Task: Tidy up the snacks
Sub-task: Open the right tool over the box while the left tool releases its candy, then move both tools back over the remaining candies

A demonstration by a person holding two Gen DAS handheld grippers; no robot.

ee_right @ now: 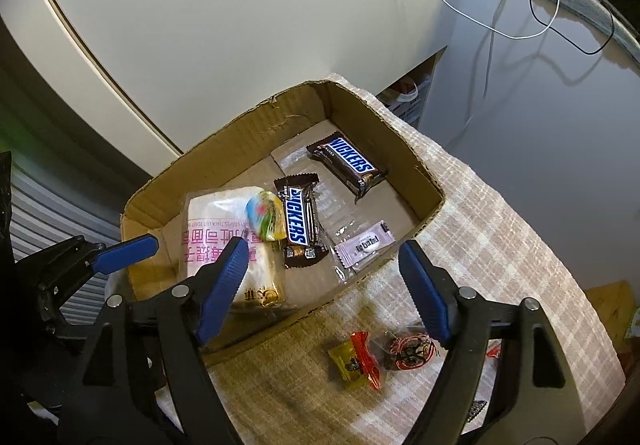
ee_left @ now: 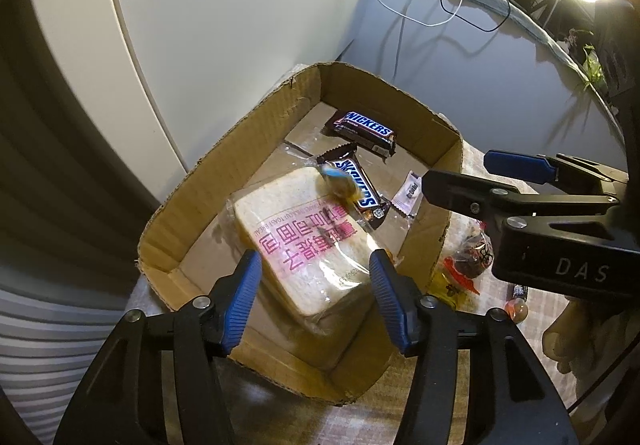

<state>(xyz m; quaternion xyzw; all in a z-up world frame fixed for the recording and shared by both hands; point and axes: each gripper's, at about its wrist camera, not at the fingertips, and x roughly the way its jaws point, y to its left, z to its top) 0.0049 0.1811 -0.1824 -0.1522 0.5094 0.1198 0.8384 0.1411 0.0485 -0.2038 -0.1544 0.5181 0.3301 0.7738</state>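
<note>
Right wrist view: cardboard box [ee_right: 240, 133] holds bread [ee_right: 224, 229], two Snickers bars [ee_right: 298, 219], sachet [ee_right: 366, 245]; wrapped candies [ee_right: 380, 357] remain on bench [ee_right: 500, 245]. Left claw [ee_left: 314, 301] and right claw [ee_right: 320, 289] both apart, empty.

1. One box [ee_right: 224, 133].
2. Two Snickers bars: [ee_right: 347, 167] at 12 o'clock, [ee_right: 299, 220] mid-box.
3. One bread pack [ee_right: 224, 229].
4. One pink sachet [ee_right: 362, 245].
5. One round candy [ee_right: 265, 216].
6. Two wrapped sweets outside, 5 o'clock: [ee_right: 354, 363], [ee_right: 408, 351].

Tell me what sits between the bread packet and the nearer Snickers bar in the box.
A small blue-and-yellow wrapped candy, resting between the bread packet and the nearer Snickers bar; clearest in the right wrist view.
</note>
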